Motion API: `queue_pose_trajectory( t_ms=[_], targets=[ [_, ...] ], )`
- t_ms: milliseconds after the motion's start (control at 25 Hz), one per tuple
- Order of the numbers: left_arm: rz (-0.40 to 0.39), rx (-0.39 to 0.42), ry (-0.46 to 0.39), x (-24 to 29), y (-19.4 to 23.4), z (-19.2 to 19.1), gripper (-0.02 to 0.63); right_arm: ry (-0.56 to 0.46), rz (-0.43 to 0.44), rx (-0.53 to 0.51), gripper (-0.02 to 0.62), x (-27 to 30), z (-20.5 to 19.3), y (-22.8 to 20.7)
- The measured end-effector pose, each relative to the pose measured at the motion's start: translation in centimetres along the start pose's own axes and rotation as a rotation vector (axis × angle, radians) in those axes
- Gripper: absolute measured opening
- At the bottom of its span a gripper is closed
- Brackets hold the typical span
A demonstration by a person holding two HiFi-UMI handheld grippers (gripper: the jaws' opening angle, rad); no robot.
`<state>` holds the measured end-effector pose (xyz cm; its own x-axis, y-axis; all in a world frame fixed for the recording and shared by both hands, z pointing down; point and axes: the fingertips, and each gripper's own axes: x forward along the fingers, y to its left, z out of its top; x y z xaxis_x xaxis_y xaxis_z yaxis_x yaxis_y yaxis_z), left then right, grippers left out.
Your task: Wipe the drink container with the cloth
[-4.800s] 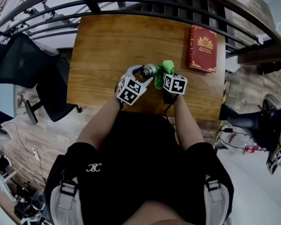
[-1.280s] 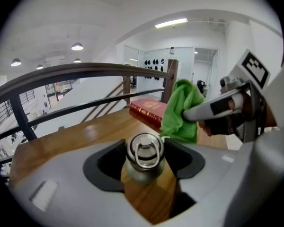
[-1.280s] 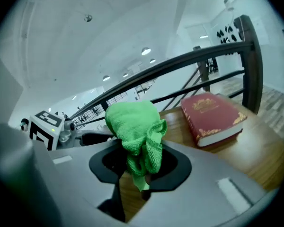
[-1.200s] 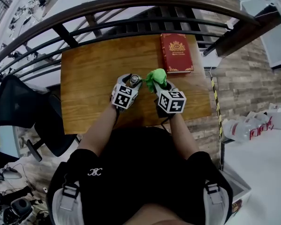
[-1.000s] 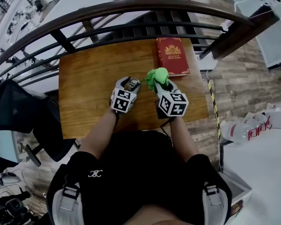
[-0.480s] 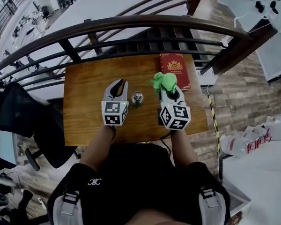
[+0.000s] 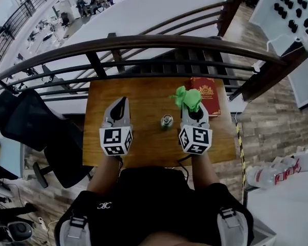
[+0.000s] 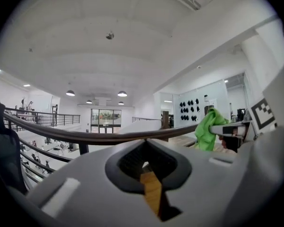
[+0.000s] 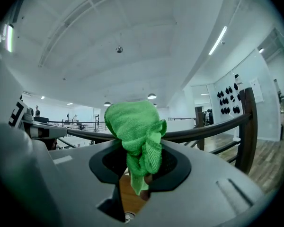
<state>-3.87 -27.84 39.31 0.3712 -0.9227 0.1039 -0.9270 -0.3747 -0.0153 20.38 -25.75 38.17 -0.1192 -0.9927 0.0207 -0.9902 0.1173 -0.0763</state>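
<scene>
1. The left gripper [image 7: 121, 102] is held over the left side of the wooden worktop [image 7: 143, 94]. Its jaws have just been closing and are pressed together, with nothing between them.
2. The right gripper [image 7: 191, 106] is held over the right side, jaws clamped on a bunched green cloth [image 9: 135, 131] that bulges out above and past the tips.
3. The drink can [image 7: 167, 121] stands upright on the worktop between the two grippers, touching neither and clear of the cloth. Its metal top faces up; whether anything is inside cannot be told.
4. A red book [image 7: 209, 94] lies flat at the far right of the worktop, partly behind the cloth in the head view.
5. A dark railing [image 7: 143, 41] curves past the worktop's far edge.
</scene>
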Motion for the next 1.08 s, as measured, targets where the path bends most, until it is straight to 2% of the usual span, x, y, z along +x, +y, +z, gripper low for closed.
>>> queue_pose_trajectory(
  t_ms=[120,560,1080],
  targets=[
    [0.003,0.017,-0.011,-1.2,1.2,0.7,0.054,-0.009,0.014,-0.009,0.104,0.2,0.3,1.7],
    [-0.029,0.004,-0.014,-2.6,3.4,0.5,0.054,-0.029,0.026,-0.016,0.104,0.7,1.1,5.6],
    [-0.048,0.0,-0.016,-2.4,4.2,0.4,0.054,-0.018,0.044,-0.03,0.104,1.8,0.7,7.7]
  ],
)
